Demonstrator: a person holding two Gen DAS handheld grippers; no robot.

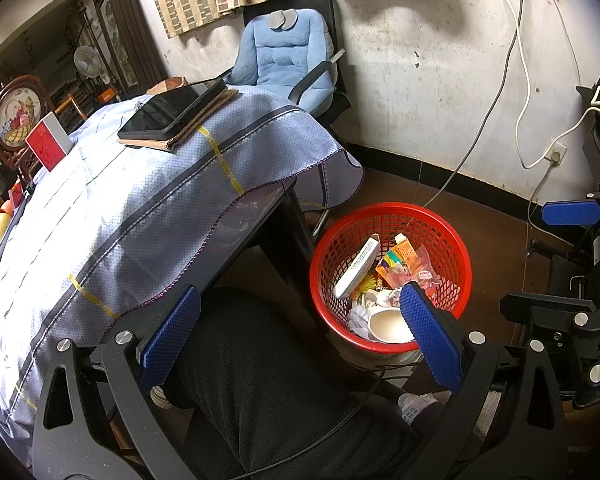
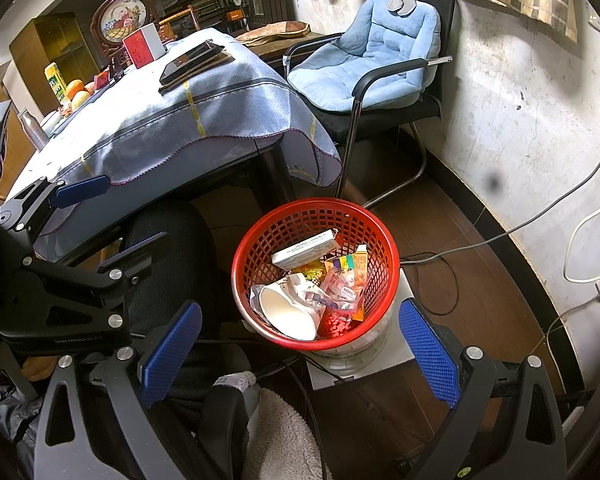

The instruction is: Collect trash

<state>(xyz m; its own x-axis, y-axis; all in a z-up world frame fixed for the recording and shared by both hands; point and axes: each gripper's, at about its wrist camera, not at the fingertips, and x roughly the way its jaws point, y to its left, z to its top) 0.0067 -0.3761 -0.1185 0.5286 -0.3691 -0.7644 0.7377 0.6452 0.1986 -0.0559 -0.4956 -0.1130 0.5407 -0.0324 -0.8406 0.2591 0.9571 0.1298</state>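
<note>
A red mesh basket (image 1: pixel 332 248) (image 2: pixel 260 236) stands on the floor by the table corner. It holds trash: a white carton (image 1: pixel 358 266) (image 2: pixel 304 249), a white paper cup (image 1: pixel 388 324) (image 2: pixel 286 314), an orange juice box (image 1: pixel 404 254) (image 2: pixel 359 264), crumpled wrappers (image 2: pixel 340 292). My left gripper (image 1: pixel 300 332) is open and empty, held above a person's dark-clad leg (image 1: pixel 260 380), its right finger overlapping the basket rim. My right gripper (image 2: pixel 300 344) is open and empty too, just in front of the basket. In the left wrist view the right gripper (image 1: pixel 572 216) shows at the right edge.
A table under a blue cloth (image 1: pixel 140 200) (image 2: pixel 160 120) carries a tablet (image 1: pixel 172 110), a red box (image 1: pixel 48 144) and fruit (image 2: pixel 76 90). A blue-cushioned chair (image 2: pixel 364 64) stands by the wall. Cables (image 2: pixel 440 272) trail over the brown floor.
</note>
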